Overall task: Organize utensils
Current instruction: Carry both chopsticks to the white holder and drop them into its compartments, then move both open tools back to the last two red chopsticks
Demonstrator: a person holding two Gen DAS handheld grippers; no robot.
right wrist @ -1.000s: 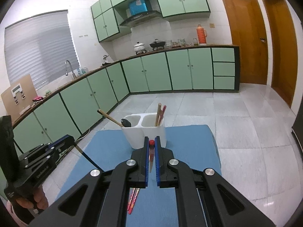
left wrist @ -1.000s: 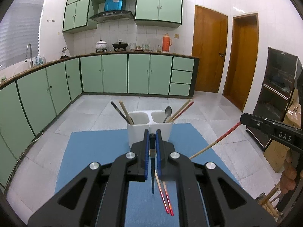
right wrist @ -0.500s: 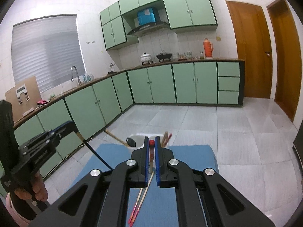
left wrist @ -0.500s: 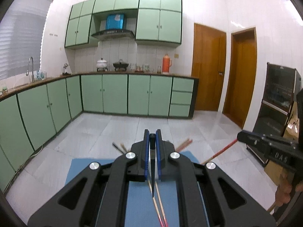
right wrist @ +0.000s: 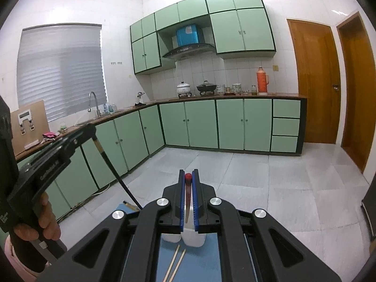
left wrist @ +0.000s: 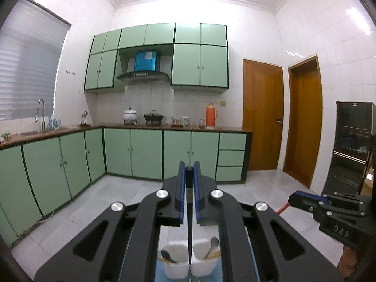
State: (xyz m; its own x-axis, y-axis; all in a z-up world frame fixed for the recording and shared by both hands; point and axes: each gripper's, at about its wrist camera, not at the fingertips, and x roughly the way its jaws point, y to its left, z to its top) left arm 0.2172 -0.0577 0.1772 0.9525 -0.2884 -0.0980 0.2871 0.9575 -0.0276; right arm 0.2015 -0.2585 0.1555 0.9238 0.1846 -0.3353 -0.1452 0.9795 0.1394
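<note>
My left gripper (left wrist: 189, 171) is shut on a black chopstick (left wrist: 189, 230) that hangs point down over the white two-compartment holder (left wrist: 188, 264), which holds spoons (left wrist: 165, 255). My right gripper (right wrist: 188, 178) is shut on a red-tipped chopstick (right wrist: 187, 202) above the same holder (right wrist: 185, 236). Two loose chopsticks (right wrist: 175, 265) lie on the blue mat (right wrist: 199, 263) in front of the holder. The left gripper shows at the left of the right wrist view (right wrist: 91, 130), the right gripper at the right of the left wrist view (left wrist: 293, 198).
Green floor cabinets (left wrist: 145, 155) line the back and left walls, with a sink tap (left wrist: 40, 112), pots (left wrist: 130, 115) and an orange flask (left wrist: 210, 114) on the counter. Two wooden doors (left wrist: 262, 119) and a dark cabinet (left wrist: 352, 145) are at the right.
Both grippers have risen and tilted up with their chopsticks still held. The holder and mat have slid down to the bottom edge of both views.
</note>
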